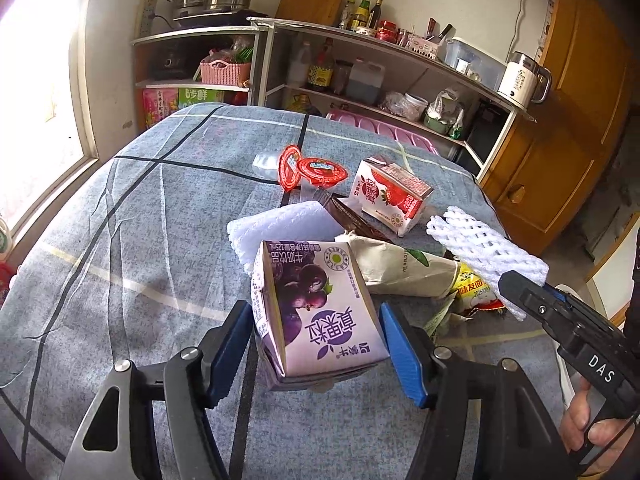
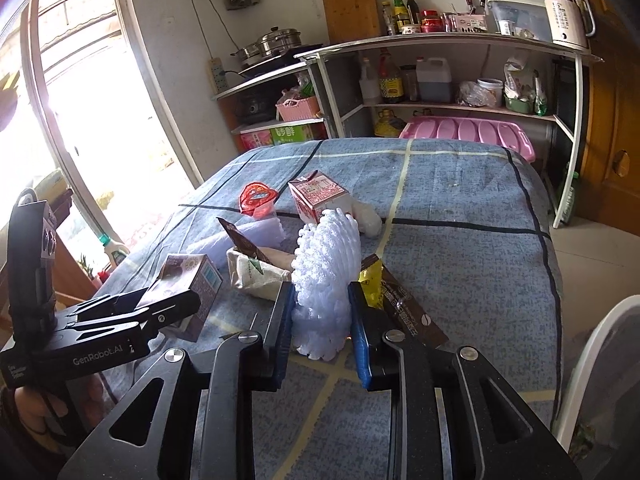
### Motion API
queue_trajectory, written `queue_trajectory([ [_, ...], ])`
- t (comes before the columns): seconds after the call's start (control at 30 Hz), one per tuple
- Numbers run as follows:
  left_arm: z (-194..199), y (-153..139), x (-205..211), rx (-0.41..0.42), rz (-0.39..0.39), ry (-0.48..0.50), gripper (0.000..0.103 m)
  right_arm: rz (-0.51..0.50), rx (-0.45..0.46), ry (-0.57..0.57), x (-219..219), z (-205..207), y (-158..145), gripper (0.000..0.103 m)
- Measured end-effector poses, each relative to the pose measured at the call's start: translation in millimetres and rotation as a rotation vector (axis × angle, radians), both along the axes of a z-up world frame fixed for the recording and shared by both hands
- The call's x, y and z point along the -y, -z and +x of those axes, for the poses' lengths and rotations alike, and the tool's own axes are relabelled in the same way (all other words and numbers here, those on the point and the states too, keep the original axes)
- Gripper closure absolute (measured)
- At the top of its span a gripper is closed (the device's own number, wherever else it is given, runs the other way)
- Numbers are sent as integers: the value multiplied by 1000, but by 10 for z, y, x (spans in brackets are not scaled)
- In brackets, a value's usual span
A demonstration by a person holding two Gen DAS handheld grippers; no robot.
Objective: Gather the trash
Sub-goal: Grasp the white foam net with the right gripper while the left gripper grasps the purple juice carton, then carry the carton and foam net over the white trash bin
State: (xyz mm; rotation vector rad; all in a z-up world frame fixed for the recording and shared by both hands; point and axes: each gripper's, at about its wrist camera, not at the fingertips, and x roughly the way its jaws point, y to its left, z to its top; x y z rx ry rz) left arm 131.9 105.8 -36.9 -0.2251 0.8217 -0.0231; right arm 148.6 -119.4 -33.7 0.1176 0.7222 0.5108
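Observation:
My left gripper (image 1: 314, 320) is shut on a purple milk carton (image 1: 320, 304), blue pads against its two sides, the carton tilted above the cloth. The right wrist view shows this gripper (image 2: 160, 308) at the left with the carton (image 2: 192, 276). My right gripper (image 2: 320, 300) is shut on a white foam fruit net (image 2: 326, 264) that stands up between its pads; the net (image 1: 484, 248) also shows at the right of the left wrist view. A red strawberry carton (image 1: 390, 196), red jelly cup lids (image 1: 316, 170), a beige paper wrapper (image 1: 400, 264) and a yellow packet (image 1: 472, 292) lie on the checked cloth.
The blue-grey checked table cloth (image 2: 460, 280) drops off at the right. A white foam sheet (image 1: 280, 224) and a brown sachet (image 2: 412, 308) lie among the litter. Behind stand shelves with bottles (image 2: 400, 76), a pink tub (image 2: 472, 130) and a kettle (image 2: 566, 16). A white rim (image 2: 592, 360) is at the right.

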Motion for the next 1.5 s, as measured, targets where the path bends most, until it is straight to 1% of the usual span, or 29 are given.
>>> queue_trajectory([
  [0.3,-148,-235,235,50,23,53,37,29,38,33,155,-189,-148,76],
  [0.57,-260,-464,612,100,22,150,37,35,80,102,437,-425,-299,76],
  [0.8,-308,-569,991,127,18,242,37,25,103,182,786,-607,-381,76],
  [1.03,-311,-635,1434,144,21,347,37,19,119,279,1158,-786,-442,76],
  [1.2,-307,-642,1721,145,16,408,37,4,121,343,1378,-901,-420,76],
  [1.3,-305,-628,1942,144,24,452,37,-21,124,396,1560,-989,-387,76],
  [1.4,-316,-610,2160,151,34,496,37,-30,108,442,1756,-1034,-343,76],
  [1.5,-302,-558,2377,134,28,539,37,-46,85,489,1952,-1076,-290,76],
])
